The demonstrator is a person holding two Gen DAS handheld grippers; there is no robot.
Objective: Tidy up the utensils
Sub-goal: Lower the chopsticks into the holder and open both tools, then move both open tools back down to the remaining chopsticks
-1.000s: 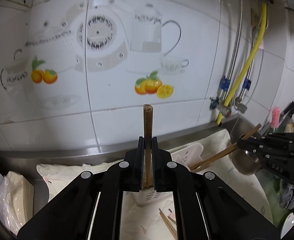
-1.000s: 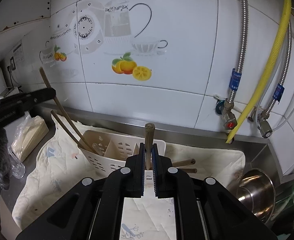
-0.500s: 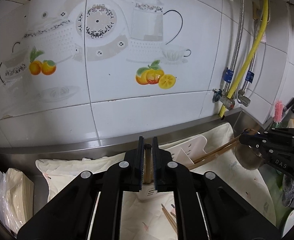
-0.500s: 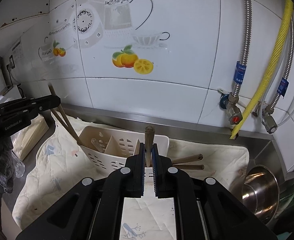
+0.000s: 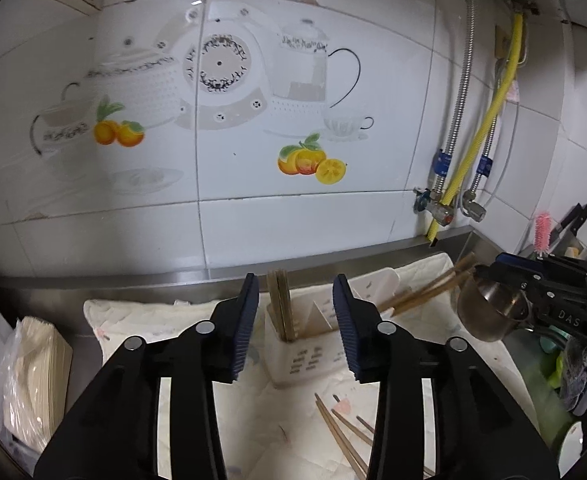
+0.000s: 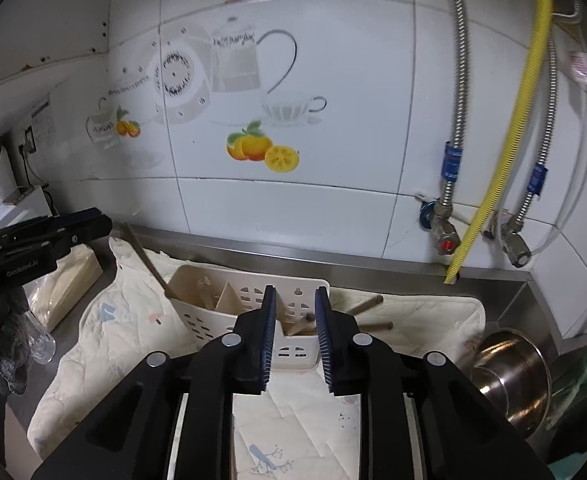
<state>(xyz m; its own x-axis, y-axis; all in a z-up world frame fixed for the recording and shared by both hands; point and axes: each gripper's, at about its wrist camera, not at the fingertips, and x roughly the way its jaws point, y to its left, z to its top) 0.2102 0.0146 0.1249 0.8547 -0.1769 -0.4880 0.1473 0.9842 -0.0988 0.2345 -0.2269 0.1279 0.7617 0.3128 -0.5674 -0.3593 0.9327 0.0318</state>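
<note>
A white slotted utensil caddy (image 5: pixel 313 356) lies on a pale cloth (image 5: pixel 165 320). My left gripper (image 5: pixel 295 279) hangs just before it, jaws opening. A pair of wooden chopsticks (image 5: pixel 280 304) stands in the caddy's left compartment beyond the jaws, touching neither pad. In the right wrist view, my right gripper (image 6: pixel 296 289) is over the caddy (image 6: pixel 221 308), jaws opening. A brown chopstick (image 6: pixel 303 323) rests loose in the right compartment between the pads. More chopsticks (image 5: pixel 425 290) lean out of the caddy's right side. Several loose chopsticks (image 5: pixel 343 436) lie on the cloth near me.
A steel bowl (image 6: pixel 509 372) sits at the cloth's right end. A bag of paper sheets (image 5: pixel 33 372) lies at the left. Behind stands the tiled wall with a yellow hose (image 6: pixel 505 140) and braided pipes (image 6: pixel 457 120). A pink brush (image 5: pixel 541 232) stands far right.
Both grippers were shut on upright chopsticks. They sank toward the caddy and opened, and the chopsticks dropped into its compartments.
</note>
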